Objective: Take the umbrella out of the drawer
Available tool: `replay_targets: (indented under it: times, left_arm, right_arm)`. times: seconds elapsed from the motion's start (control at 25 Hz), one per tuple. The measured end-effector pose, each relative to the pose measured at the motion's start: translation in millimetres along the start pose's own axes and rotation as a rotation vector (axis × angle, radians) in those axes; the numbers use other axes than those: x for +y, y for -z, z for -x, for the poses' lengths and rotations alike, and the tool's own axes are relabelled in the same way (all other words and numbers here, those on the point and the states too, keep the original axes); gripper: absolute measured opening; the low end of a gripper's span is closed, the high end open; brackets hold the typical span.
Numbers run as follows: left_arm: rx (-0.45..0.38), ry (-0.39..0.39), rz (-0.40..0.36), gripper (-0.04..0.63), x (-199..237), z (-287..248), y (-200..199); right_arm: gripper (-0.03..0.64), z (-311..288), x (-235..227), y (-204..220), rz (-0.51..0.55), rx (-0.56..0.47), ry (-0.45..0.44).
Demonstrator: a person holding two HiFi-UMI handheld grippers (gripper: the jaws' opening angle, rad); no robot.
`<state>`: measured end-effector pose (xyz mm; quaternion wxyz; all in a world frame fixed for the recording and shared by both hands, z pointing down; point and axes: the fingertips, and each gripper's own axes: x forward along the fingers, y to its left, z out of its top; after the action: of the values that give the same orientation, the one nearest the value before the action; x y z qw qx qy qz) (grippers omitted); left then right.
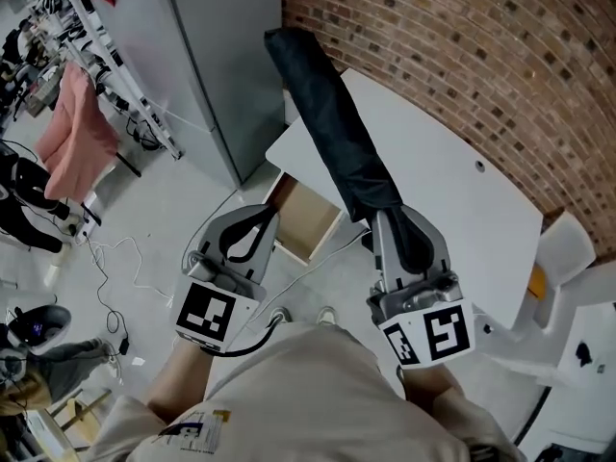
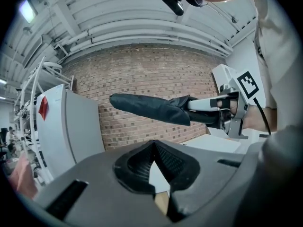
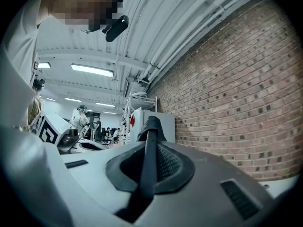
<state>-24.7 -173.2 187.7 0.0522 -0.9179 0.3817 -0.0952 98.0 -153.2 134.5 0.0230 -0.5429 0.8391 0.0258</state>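
Over the white table [image 1: 452, 181]: folded black umbrella [image 1: 332, 123], held up off the surface, running from your right gripper [image 1: 402, 221] away toward the brick wall [image 1: 462, 46].
Your right gripper [image 3: 150, 144]: jaws closed down on the umbrella's near end; its dark shaft [image 3: 147, 169] lies pinched between the ribbed pads [image 3: 171, 164].
Your left gripper [image 1: 258, 216]: jaws brought together at the tips [image 2: 152, 144], nothing between them; it hangs beside the right one, apart from the umbrella.
Drawer [image 1: 310, 221]: pulled open under the table's near edge, pale wood showing inside; the umbrella is outside it, above and beyond.
Left gripper view: umbrella [image 2: 151, 109] seen side-on, roughly level against the brick, the right gripper at its right end.
Surroundings: grey cabinet [image 1: 217, 56] left of the table; pink cloth [image 1: 72, 133] on a rack farther left.
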Motion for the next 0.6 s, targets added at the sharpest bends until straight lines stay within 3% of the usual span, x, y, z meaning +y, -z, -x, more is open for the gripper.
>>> replay_targets:
  times: [0.6]
  left_arm:
    - [0.032,0.014,0.015,0.008,-6,1,12]
  right_arm:
    - [0.018,4,2,30,-0.036,0.1,-0.009]
